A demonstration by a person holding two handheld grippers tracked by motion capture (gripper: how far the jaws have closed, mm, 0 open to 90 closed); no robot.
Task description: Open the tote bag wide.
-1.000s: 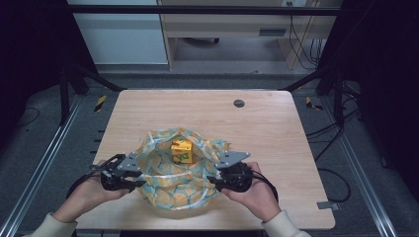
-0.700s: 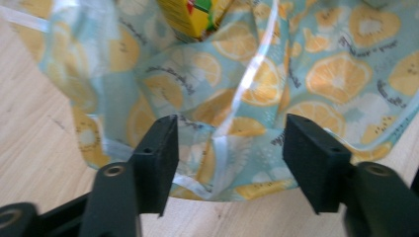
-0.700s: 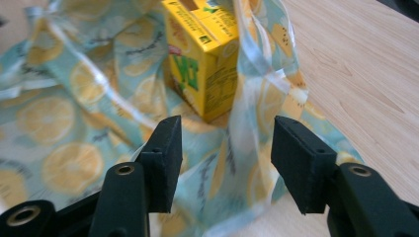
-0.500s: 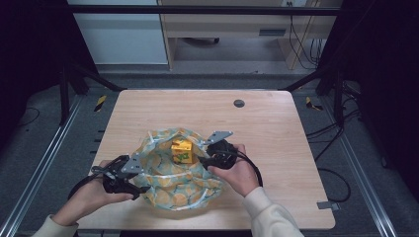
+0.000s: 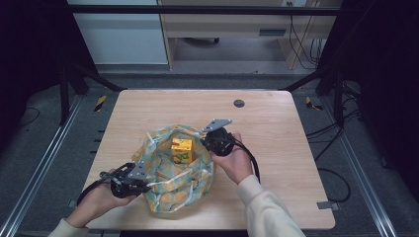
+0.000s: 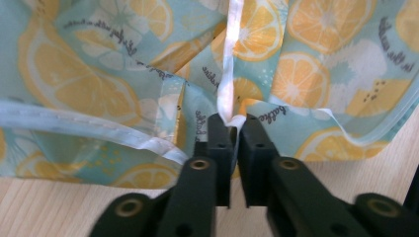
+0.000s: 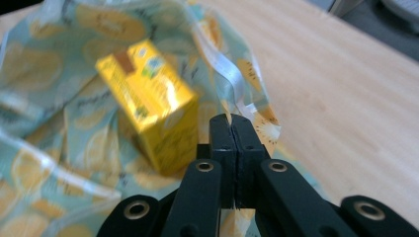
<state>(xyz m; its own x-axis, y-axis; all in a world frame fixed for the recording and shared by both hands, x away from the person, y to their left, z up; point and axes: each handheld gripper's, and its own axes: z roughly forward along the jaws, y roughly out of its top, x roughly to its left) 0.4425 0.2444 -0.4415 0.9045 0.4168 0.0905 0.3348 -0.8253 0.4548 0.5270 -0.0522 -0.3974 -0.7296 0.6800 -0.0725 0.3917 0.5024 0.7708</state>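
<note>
Pale wood-grain surface [image 5: 276, 128], smooth, rounded corners. Left gripper [image 5: 144, 177] jaws clamped on the white rim tape of a thin, crinkly lemon-print bag [image 5: 170, 200] lying front-centre. Glossy yellow carton [image 5: 181, 149] stands inside. Right gripper [image 5: 205, 142] jaws pinched on the bag's far rim.

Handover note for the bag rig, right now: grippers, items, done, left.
Left gripper: shut on the bag rim, near-left side.
Right gripper: shut on the white rim strip, at the bag's right side beside the carton.
Yellow carton: inside the open lemon-print bag on the table.
Done: carton is in, both rims gripped.
Left: probably bring the rims together to close the bag; not yet closed.
</note>
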